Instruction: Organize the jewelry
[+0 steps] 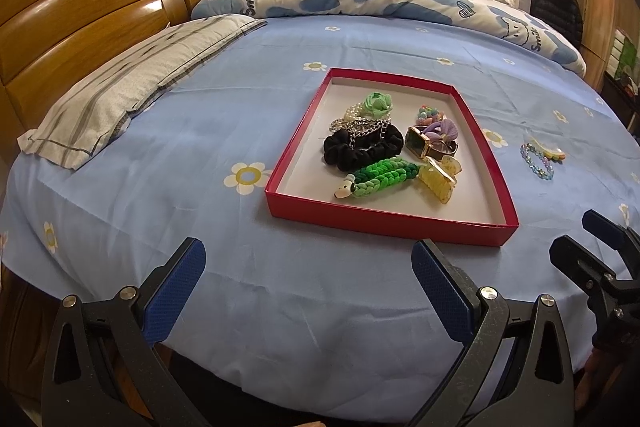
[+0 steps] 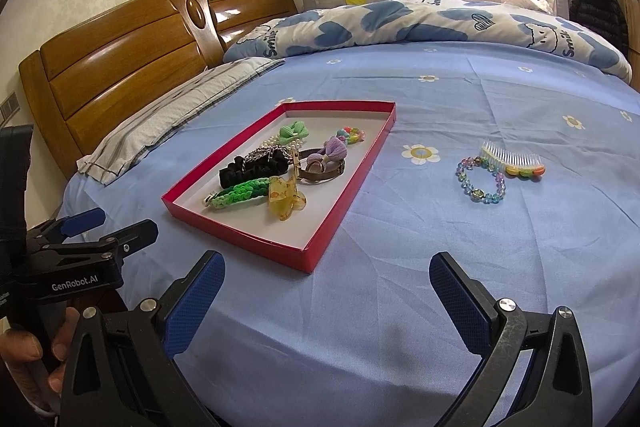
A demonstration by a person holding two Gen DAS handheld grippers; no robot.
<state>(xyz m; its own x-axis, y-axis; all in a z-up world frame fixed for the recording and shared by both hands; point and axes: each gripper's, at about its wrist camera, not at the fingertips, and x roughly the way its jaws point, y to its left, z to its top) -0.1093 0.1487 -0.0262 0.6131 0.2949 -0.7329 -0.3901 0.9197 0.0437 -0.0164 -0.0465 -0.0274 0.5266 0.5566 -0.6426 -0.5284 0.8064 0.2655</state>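
Evidently most pieces already sit gathered in the red tray [image 2: 344, 203]; the bead bracelet [image 2: 481, 179] and hair comb [image 2: 516, 159] lie right of it on the sheet [image 2: 400, 307]. Both the left gripper [image 1: 308, 291] and the right gripper [image 2: 326, 303] hang spread and empty at the near edge, likely ready to fetch those.

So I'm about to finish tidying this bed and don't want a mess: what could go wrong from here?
The bead bracelet touches the comb clip, so the right tool may drag both at once. The red tray is shallow and already crowded near the yellow claw clip; a careless drop could knock pieces over its low wall. Soft bedding may let the tray tilt if pressed.
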